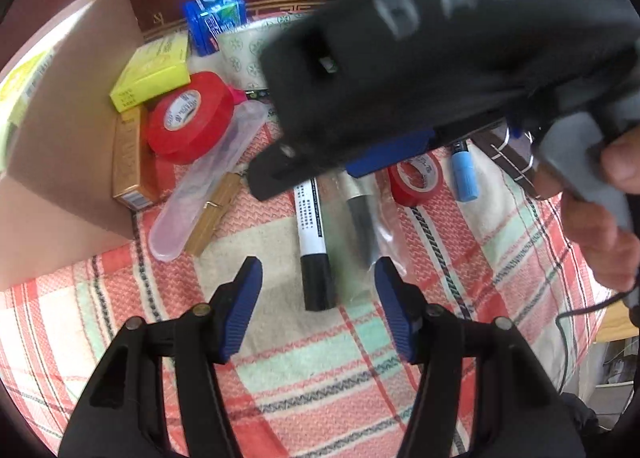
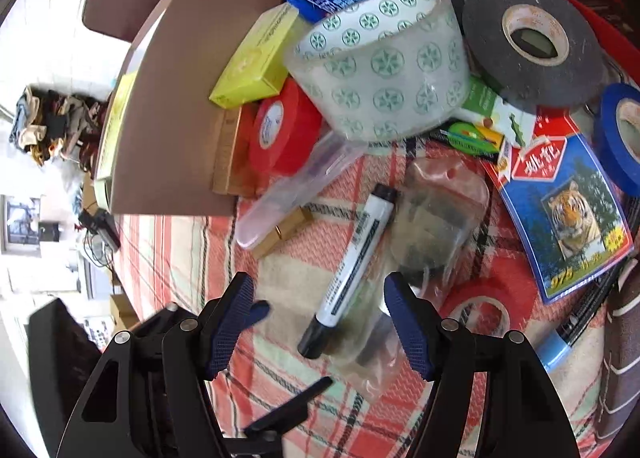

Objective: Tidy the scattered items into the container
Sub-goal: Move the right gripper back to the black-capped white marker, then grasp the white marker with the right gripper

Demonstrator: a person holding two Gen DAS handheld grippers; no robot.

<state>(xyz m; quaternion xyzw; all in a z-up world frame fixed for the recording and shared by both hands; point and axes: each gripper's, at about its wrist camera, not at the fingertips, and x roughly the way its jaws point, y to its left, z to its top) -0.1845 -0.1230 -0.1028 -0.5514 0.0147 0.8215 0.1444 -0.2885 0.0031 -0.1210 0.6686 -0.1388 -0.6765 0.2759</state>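
While both grippers hang spread and empty over the plaid cloth (image 2: pixel 172 242), the left gripper (image 1: pixel 318 310) and right gripper (image 2: pixel 320 322) each frame the white marker (image 2: pixel 352 270), which lies flat beside a clear bag (image 2: pixel 436 226); the cardboard box (image 2: pixel 176 106) stands far left, near the red tape (image 2: pixel 280 134).

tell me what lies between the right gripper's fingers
In the right wrist view the white marker lies between the open right gripper fingers, on a clear plastic bag.

Five tape rolls (image 2: pixel 380 66), one marker (image 2: pixel 352 270), one cardboard box (image 2: pixel 176 130).
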